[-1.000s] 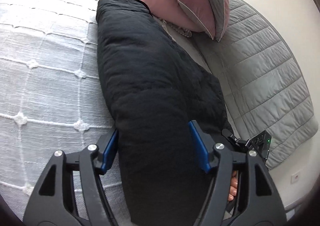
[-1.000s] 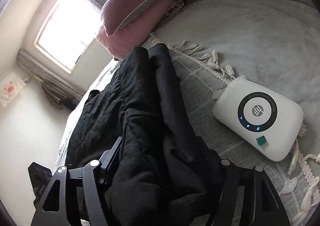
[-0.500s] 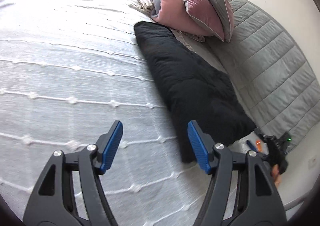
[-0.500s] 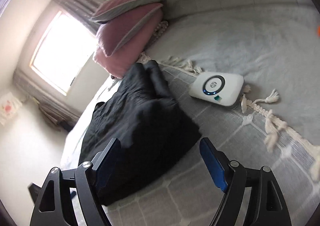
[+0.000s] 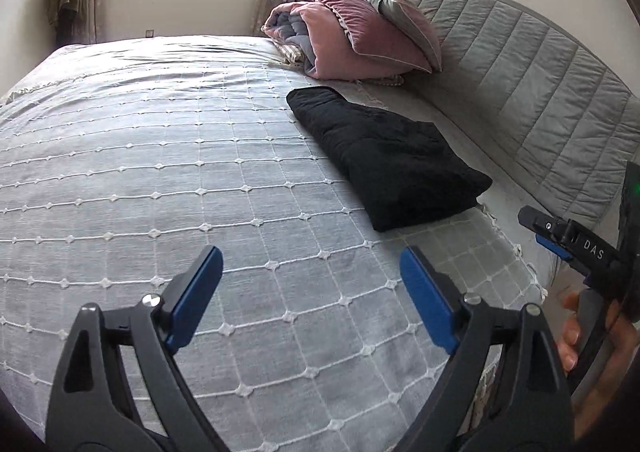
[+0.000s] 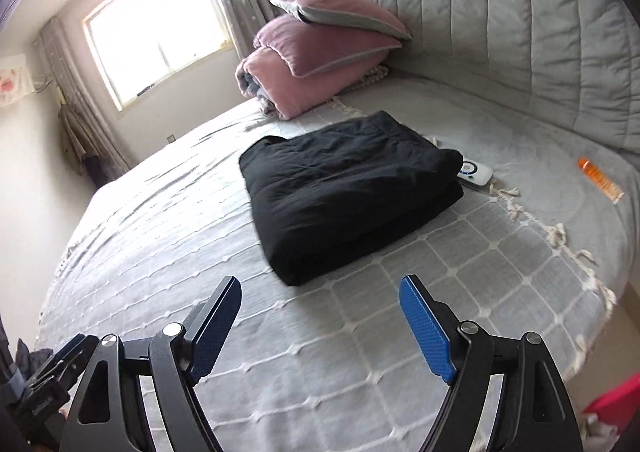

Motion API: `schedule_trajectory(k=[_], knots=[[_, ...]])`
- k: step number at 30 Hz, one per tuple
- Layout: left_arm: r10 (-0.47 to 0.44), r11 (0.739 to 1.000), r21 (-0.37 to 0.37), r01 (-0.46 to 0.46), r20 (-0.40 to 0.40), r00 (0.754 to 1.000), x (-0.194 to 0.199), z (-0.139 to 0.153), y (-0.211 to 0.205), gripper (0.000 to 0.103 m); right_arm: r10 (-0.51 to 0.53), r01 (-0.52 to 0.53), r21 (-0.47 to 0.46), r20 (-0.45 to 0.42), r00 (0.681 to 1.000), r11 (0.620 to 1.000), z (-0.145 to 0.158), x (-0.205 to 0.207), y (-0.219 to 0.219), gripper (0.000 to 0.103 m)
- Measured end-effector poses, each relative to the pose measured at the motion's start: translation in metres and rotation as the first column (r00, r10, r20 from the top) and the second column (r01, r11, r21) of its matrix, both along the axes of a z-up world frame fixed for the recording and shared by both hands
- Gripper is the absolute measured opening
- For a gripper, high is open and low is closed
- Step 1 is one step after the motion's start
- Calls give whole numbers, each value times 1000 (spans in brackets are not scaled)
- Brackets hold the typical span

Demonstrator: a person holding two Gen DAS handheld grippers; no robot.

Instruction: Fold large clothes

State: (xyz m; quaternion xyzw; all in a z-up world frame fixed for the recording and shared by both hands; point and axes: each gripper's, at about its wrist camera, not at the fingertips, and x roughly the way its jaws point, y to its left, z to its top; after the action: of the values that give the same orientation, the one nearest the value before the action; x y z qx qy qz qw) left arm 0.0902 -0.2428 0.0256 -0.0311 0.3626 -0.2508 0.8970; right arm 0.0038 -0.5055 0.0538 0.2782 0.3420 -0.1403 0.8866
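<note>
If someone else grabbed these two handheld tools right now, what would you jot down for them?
Left gripper: fingers opening, nothing between them, above the bedspread.
Right gripper: open, empty, clear of the cloth.
Black garment: lies folded into a thick rectangle on the bed, near the pink pillows; a small white device sits at its far edge.
Done: this fold looks complete and is let go.
Left: perhaps tidy the edges; no other clothes in sight.

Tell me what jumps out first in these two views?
A folded black garment lies on the grey bedspread near the headboard, with pink pillows stacked beyond it. A small white device sits at its far edge. Both the left gripper and right gripper hang empty above the bed, the left's jaws opening.
</note>
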Motion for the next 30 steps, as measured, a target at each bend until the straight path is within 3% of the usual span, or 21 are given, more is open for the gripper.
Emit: schedule_trajectory(k=[5, 9, 14, 17, 20, 23, 26, 30], knots=[[7, 1000, 14, -7, 49, 999, -26, 24, 29, 97, -86, 86, 17, 29, 996, 996, 33, -41, 35, 86], [9, 1000, 26, -12, 106, 994, -38, 44, 42, 97, -88, 84, 58, 78, 993, 995, 52, -45, 56, 87], [53, 998, 16, -58, 208, 977, -54, 55, 52, 103, -69, 72, -99, 36, 997, 992, 58, -39, 87, 87], [35, 998, 39, -45, 227, 973, -55, 45, 45, 103, -74, 86, -177, 71, 995, 980, 51, -39, 100, 90], [-18, 994, 110, -2, 185, 983, -49, 24, 30, 103, -65, 82, -218, 83, 994, 973, 29, -34, 109, 103], [-29, 987, 158, 3, 158, 987, -39, 2, 18, 103, -55, 59, -232, 24, 998, 971, -10, -21, 113, 103], [-3, 986, 163, -22, 149, 989, -28, -11, 15, 103, -40, 24, -263, -56, 998, 964, -32, -10, 112, 103], [5, 990, 138, -24, 140, 990, -21, -15, 12, 103, -91, 79, -295, -26, 996, 952, -27, -19, 107, 103]])
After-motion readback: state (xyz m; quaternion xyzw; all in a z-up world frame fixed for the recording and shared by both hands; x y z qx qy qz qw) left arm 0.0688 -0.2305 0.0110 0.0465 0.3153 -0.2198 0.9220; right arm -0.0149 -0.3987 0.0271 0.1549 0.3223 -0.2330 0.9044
